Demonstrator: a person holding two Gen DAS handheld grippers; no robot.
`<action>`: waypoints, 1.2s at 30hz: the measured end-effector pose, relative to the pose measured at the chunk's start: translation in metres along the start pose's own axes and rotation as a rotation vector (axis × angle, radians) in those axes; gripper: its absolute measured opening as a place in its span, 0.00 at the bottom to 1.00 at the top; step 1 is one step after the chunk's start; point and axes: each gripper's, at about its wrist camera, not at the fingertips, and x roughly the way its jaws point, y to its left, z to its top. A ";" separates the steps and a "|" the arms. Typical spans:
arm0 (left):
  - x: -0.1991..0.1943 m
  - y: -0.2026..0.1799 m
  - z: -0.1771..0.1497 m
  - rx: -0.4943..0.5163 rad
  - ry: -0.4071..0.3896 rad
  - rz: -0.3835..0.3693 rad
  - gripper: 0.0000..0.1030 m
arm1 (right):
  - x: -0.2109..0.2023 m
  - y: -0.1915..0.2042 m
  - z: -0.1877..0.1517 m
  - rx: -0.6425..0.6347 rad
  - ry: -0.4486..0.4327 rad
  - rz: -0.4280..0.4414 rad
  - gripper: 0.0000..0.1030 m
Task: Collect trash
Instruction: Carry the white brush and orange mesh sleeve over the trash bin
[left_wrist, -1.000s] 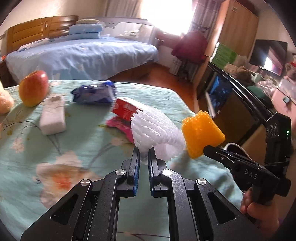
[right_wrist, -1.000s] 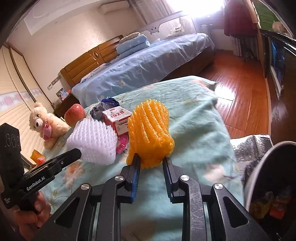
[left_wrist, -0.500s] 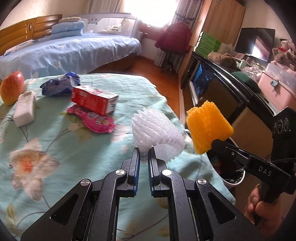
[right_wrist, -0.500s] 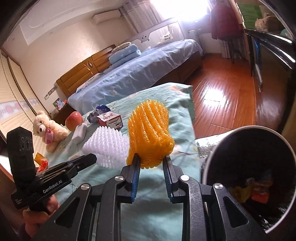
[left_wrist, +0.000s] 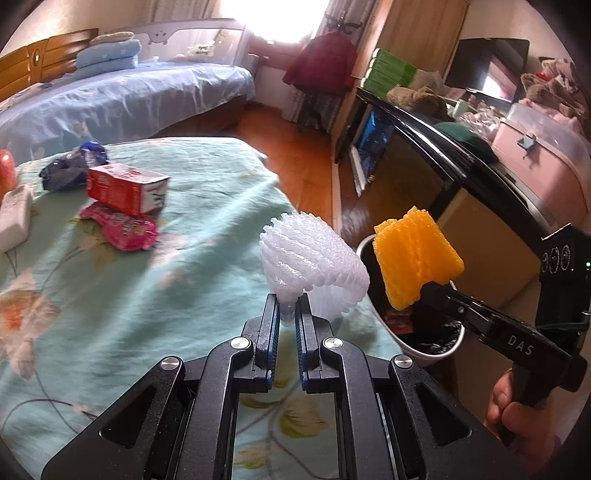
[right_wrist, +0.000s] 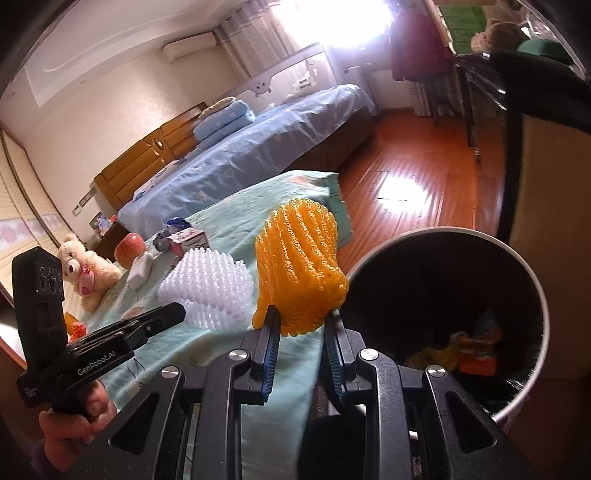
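The left gripper (left_wrist: 288, 308) is clenched almost fully, its jaws pinching the thin lower edge of a white foam net (left_wrist: 314, 258), which fans out above the fingertips. The right gripper (right_wrist: 301, 325) grasps an orange foam net (right_wrist: 299, 269) with its jaws set wider, the pads pressing the net's bunched base on both sides. In the left wrist view the orange net (left_wrist: 417, 258) hangs over the near rim of a round white bin (left_wrist: 428, 350) lined with a black bag; the white net is just left of that rim, above the right edge of the bed. The bin (right_wrist: 532, 280) stands on the floor beside the bed's edge, its mouth open, with coloured wrappers lying at the bottom. A dark cabinet is just beyond the bin on the right; bare wooden floor lies farther off. On the green flowered bedspread (left_wrist: 110, 314), well apart to the far left, lie a red carton (left_wrist: 125, 186) resting on a pink wrapper (left_wrist: 122, 225), a dark crumpled bag (left_wrist: 66, 168), a white remote (left_wrist: 14, 218) and an apple (right_wrist: 129, 247).
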 end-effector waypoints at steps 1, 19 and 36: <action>0.002 -0.005 -0.001 0.007 0.004 -0.005 0.07 | -0.001 -0.004 -0.001 0.008 0.000 -0.004 0.24; 0.021 -0.070 -0.005 0.110 0.051 -0.086 0.07 | -0.030 -0.055 -0.014 0.096 -0.027 -0.086 0.24; 0.047 -0.099 -0.005 0.163 0.096 -0.091 0.07 | -0.031 -0.087 -0.015 0.144 -0.019 -0.137 0.24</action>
